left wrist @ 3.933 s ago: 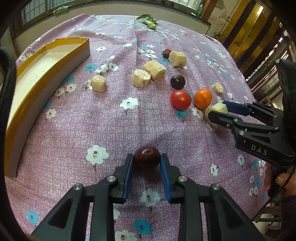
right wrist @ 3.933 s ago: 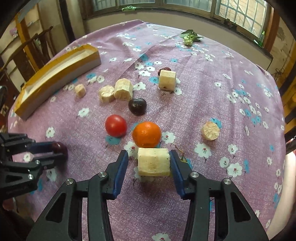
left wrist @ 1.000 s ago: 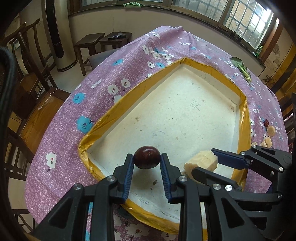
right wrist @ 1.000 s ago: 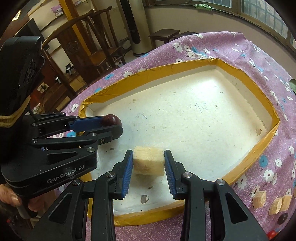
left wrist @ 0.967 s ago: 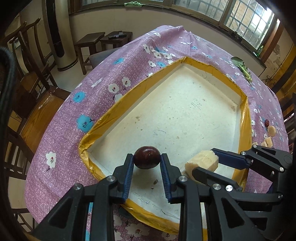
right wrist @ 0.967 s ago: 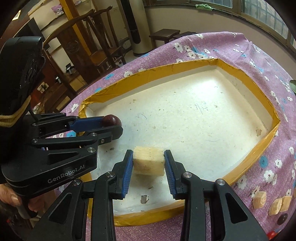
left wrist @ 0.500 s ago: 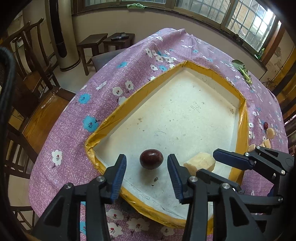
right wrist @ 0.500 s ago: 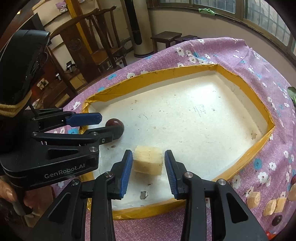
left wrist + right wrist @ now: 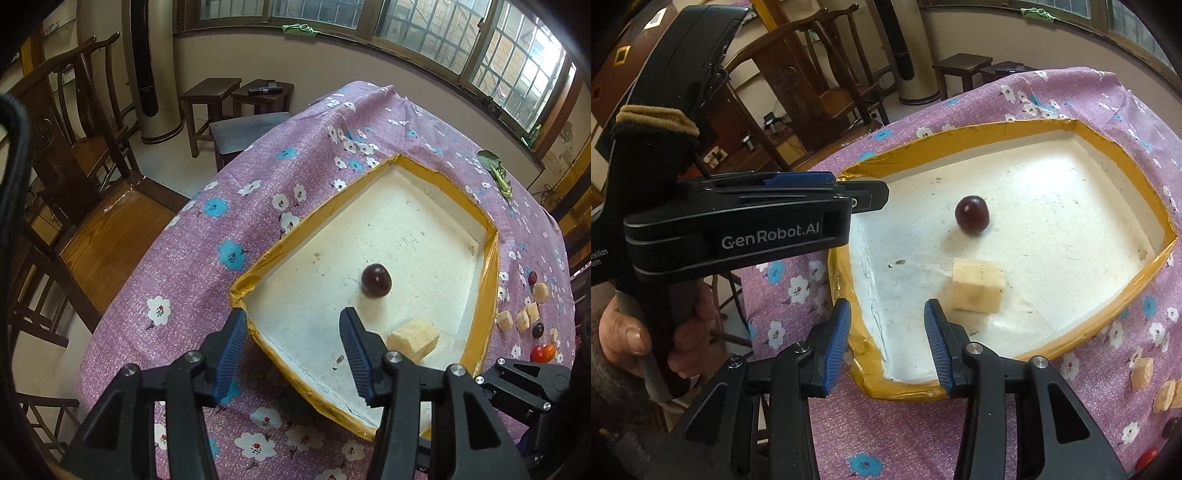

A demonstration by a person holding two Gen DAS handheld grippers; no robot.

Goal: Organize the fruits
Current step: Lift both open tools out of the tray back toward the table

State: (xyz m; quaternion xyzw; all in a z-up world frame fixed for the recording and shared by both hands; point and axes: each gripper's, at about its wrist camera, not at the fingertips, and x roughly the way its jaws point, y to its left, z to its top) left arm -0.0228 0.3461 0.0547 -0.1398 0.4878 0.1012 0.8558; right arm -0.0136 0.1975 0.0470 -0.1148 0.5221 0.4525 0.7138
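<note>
A white tray with a yellow taped rim [image 9: 255, 266] [image 9: 1115, 317] lies on the purple flowered tablecloth. Inside it rest a dark red round fruit [image 9: 376, 280] [image 9: 972, 215] and a pale banana chunk [image 9: 413, 339] [image 9: 977, 290]. My left gripper [image 9: 291, 350] is open and empty, held above the tray's near corner. My right gripper [image 9: 888, 341] is open and empty, above the tray's near edge, short of the banana chunk. The left gripper's body also shows in the right wrist view [image 9: 738, 225].
Several banana pieces [image 9: 524, 317], a dark fruit [image 9: 537, 329], a red tomato [image 9: 538, 354] and an orange fruit [image 9: 550, 350] lie on the cloth right of the tray. Wooden chairs [image 9: 74, 155] and stools [image 9: 236, 96] stand beyond the table's edge. A green leaf [image 9: 495, 166] lies far back.
Both grippers opened and released their fruits into the tray. Both then pulled back and up, away from the fruit and the banana chunk.
</note>
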